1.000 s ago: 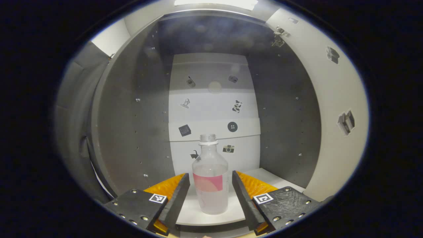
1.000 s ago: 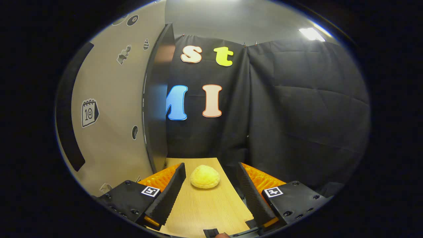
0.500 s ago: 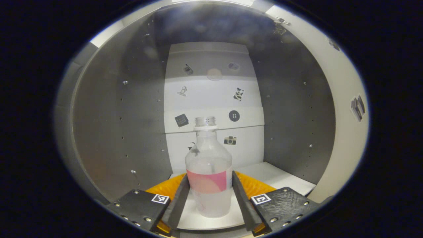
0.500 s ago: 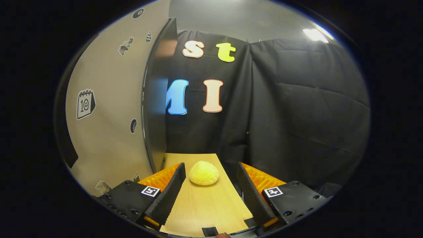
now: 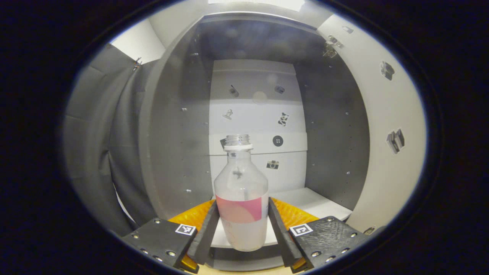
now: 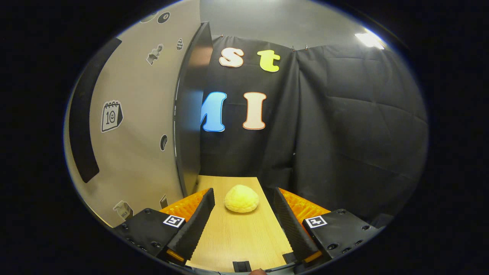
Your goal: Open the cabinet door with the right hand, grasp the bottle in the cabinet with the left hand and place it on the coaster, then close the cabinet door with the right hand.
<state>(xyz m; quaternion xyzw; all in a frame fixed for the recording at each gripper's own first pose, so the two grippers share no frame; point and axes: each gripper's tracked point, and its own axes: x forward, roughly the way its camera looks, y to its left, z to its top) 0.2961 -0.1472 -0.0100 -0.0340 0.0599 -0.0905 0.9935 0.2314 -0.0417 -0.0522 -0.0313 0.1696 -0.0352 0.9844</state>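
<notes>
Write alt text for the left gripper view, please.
The left tool is shut on a clear plastic bottle with a pink label, upright and uncapped, at the front edge of a white cabinet shelf. Behind it, a grey-walled cabinet interior with small stickers on its white back panel.

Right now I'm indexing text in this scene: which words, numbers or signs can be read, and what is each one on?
"10": on the calendar sticker, stuck to the cabinet door.
The bottle: no writing can be made out on its pink band; too blurred.
The button sticker and the other stickers in the cabinet: pictures, no text.
</notes>
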